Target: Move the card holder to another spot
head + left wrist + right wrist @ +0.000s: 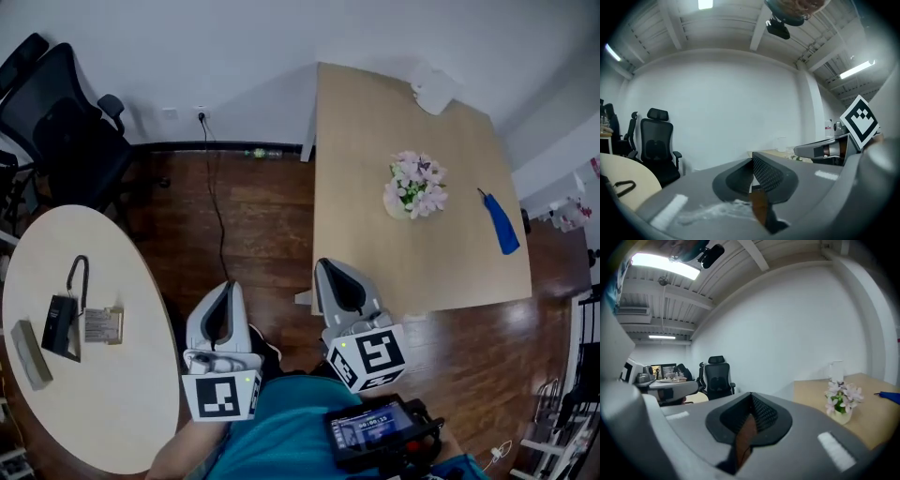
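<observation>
At the bottom edge of the head view sat a black device with a lit screen [384, 431], against the person's teal shirt [272, 441]. Just above it, at lower centre, the left hand-held gripper [227, 289] and the right hand-held gripper [330, 268] were held side by side over the dark wooden floor [262, 234], apart from both surfaces. Each gripper's own view showed its jaws closed pad to pad with nothing between them.

At the left of the frame lay the oval cream surface [103, 412]. The black card holder [61, 324] lay flat on its left part, its black loop strap [77, 277] reaching toward the top of the frame. A small pale card-like piece [103, 325] lay just beside the holder on its right, and a grey rectangular block [31, 353] lay near it on the lower left.

At upper right stood the rectangular light-wood surface [375, 141]. It carried a small pot of pink and white flowers [414, 186], a blue tool [500, 223] near the right edge and a white object [436, 89] at the far corner.

A black cable [216, 202] ran across the floor to the white wall [234, 56], and a black office chair [66, 131] stood at upper left.
</observation>
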